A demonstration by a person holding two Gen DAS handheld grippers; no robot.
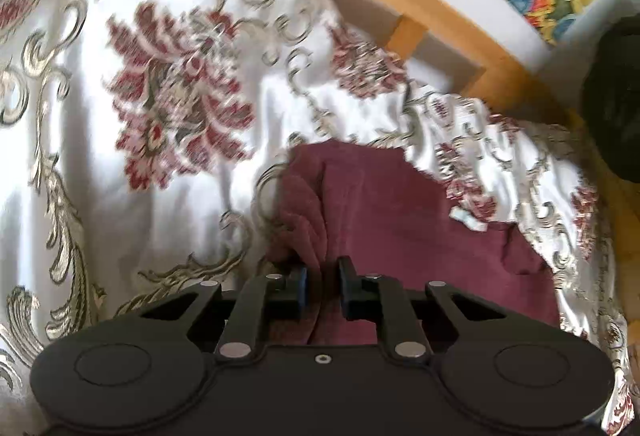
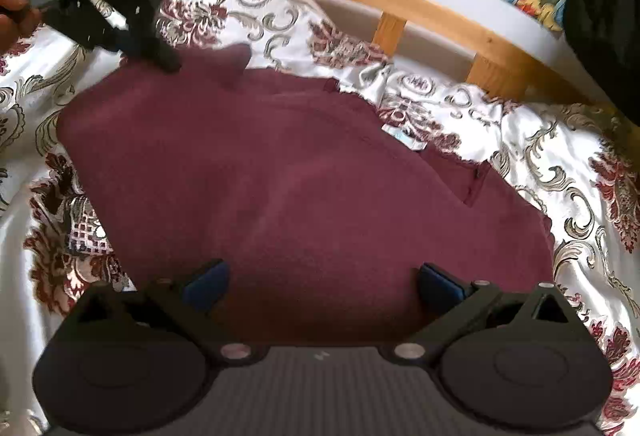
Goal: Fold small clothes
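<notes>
The maroon garment (image 2: 304, 179) lies spread on the floral bedspread (image 1: 120, 195); the left gripper (image 1: 322, 288) pinches its far corner, the right gripper (image 2: 320, 284) hangs spread above the near hem; lift the corner smoothly, without dragging the cloth.

left gripper (image 1: 322, 286): black linkage, silver rivets, blue pads (image 1: 302, 276)
right gripper (image 2: 322, 284): black; 2 round hubs; blue pads (image 2: 208, 286)

Bright daylight, motion blur, fisheye warp
</notes>
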